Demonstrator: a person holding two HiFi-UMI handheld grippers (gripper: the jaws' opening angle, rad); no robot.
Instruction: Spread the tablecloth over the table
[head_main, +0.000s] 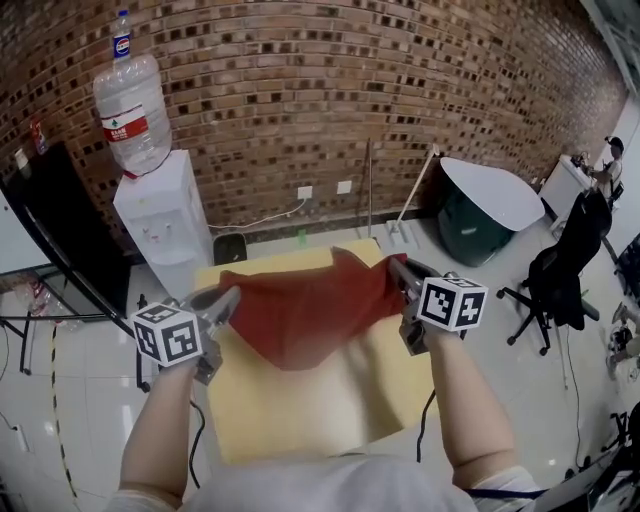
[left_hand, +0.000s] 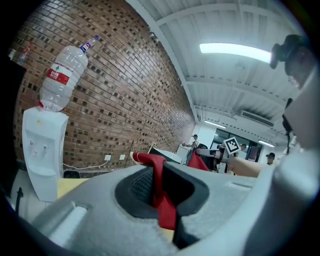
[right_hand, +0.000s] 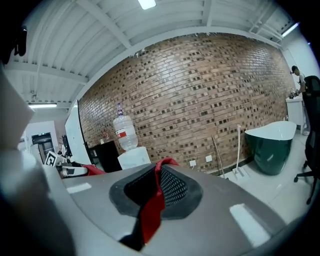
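A red tablecloth (head_main: 312, 305) hangs stretched between my two grippers above the yellow table (head_main: 300, 410). At its left corner my left gripper (head_main: 226, 297) is shut on the cloth; the red fabric (left_hand: 159, 187) runs pinched between its jaws. My right gripper (head_main: 397, 268) is shut on the right corner, with a red strip (right_hand: 152, 207) clamped between its jaws. The cloth sags in the middle and its lower edge droops over the tabletop. Both grippers point toward the brick wall, held well above the table.
A white water dispenser (head_main: 160, 215) with a bottle stands left of the table's far edge. A green-and-white tub (head_main: 480, 215) and leaning poles (head_main: 410, 210) are at the back right. A black office chair (head_main: 560, 270) stands at the right, a black board (head_main: 55, 240) at the left.
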